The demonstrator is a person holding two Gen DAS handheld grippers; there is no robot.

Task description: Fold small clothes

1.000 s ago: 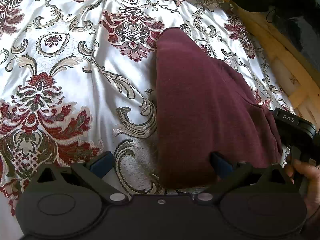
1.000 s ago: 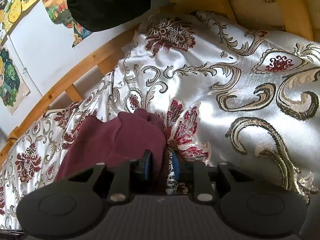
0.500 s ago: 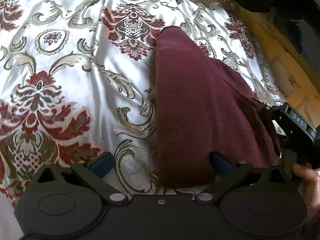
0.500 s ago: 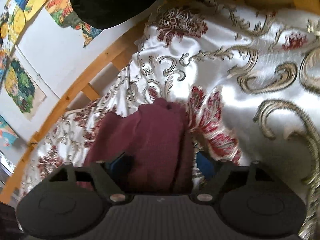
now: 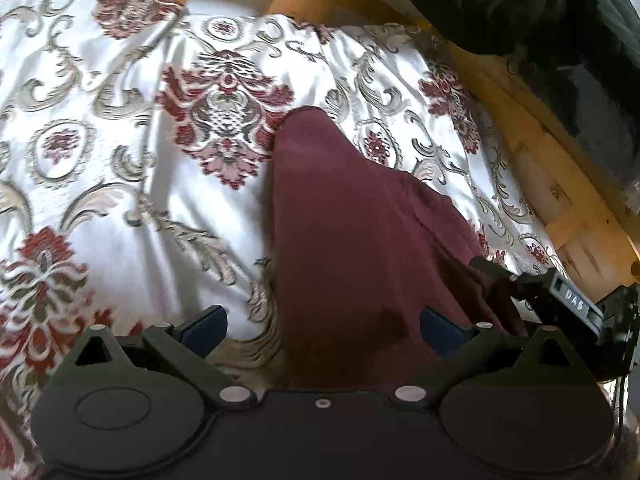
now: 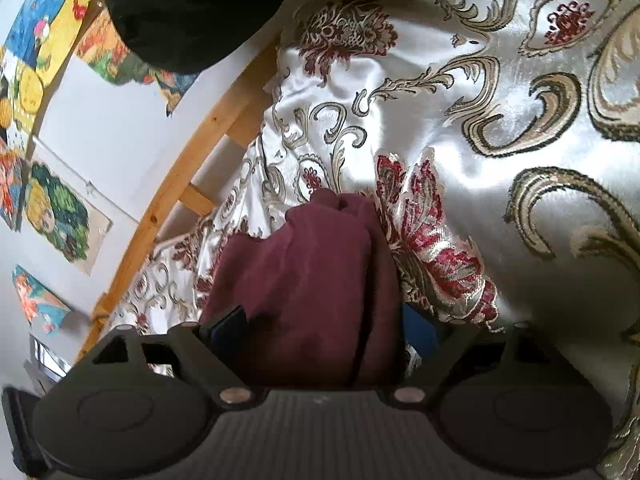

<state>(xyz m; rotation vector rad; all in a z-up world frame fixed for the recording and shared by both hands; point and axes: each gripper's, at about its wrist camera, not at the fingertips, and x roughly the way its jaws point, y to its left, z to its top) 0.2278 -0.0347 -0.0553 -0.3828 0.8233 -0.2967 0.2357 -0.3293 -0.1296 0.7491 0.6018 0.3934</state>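
Both tools' jaws stand apart over the maroon garment; right tool reads "UAS".

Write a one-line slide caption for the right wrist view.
Right gripper, jaws open, straddles a folded maroon garment on a floral satin bedspread.

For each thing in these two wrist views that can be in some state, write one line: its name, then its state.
maroon garment: folded over, lying on the bedspread, held by neither gripper.
left gripper: open, jaws astride the garment's near edge.
right gripper: open, garment between its jaws, not clamped.
bedspread: spread out, creased.
dark clothing: hanging over the wooden rail.
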